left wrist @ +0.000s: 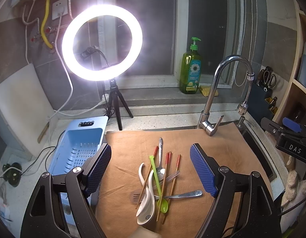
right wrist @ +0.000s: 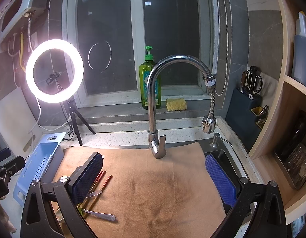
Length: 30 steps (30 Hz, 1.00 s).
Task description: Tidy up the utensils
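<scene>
A pile of utensils lies on the tan cloth (left wrist: 222, 150): a white ceramic spoon (left wrist: 146, 204), a green plastic spoon (left wrist: 160, 186), metal spoons (left wrist: 184, 194), and several red-tipped chopsticks (left wrist: 166, 170). My left gripper (left wrist: 151, 168) is open and empty, hovering above the pile with the jaws on either side of it. My right gripper (right wrist: 153, 180) is open and empty over bare cloth (right wrist: 153, 188); the chopsticks (right wrist: 102, 180) and a metal spoon handle (right wrist: 101, 215) show partly behind its left finger. A blue slotted basket (left wrist: 79, 150) stands left of the cloth.
A chrome faucet (right wrist: 155, 103) rises behind the cloth, its hose head (right wrist: 209, 123) hanging right. A lit ring light on a tripod (left wrist: 102, 43) stands back left with cables. A green soap bottle (left wrist: 190, 69) and yellow sponge (right wrist: 176, 104) sit on the sill. A knife holder (right wrist: 248, 99) is right.
</scene>
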Each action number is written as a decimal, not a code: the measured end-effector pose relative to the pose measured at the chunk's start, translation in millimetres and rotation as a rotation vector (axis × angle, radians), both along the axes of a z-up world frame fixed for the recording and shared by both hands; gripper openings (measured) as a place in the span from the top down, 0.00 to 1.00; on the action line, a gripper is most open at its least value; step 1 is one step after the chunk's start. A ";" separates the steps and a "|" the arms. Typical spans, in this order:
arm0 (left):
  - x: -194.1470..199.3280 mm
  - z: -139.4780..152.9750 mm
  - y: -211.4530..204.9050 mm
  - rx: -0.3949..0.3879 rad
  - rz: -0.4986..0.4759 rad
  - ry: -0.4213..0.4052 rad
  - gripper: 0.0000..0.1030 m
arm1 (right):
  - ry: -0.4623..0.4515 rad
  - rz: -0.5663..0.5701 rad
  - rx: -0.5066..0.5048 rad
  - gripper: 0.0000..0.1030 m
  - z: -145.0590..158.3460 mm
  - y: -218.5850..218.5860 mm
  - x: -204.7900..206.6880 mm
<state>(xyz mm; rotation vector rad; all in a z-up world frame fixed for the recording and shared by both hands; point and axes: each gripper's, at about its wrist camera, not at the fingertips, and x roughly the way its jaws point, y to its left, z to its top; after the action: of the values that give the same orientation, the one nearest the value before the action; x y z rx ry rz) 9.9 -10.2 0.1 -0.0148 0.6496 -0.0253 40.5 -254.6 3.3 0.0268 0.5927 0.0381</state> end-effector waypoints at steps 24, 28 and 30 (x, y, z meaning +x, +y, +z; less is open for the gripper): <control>2.1 -0.8 -0.6 0.002 0.001 0.003 0.21 | 0.008 -0.003 0.000 0.01 -6.6 -0.1 0.7; 3.2 -1.9 -0.7 0.003 0.000 0.006 0.21 | 0.009 -0.004 0.000 0.01 -7.9 0.5 1.2; 3.7 -2.5 -1.0 0.003 0.000 0.007 0.21 | 0.011 -0.004 0.000 0.01 -9.1 0.6 1.3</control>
<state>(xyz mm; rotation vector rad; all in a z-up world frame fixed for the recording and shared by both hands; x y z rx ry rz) 13.7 -11.2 -2.5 -0.0116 0.6570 -0.0242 41.8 -253.9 -5.8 0.0277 0.6035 0.0342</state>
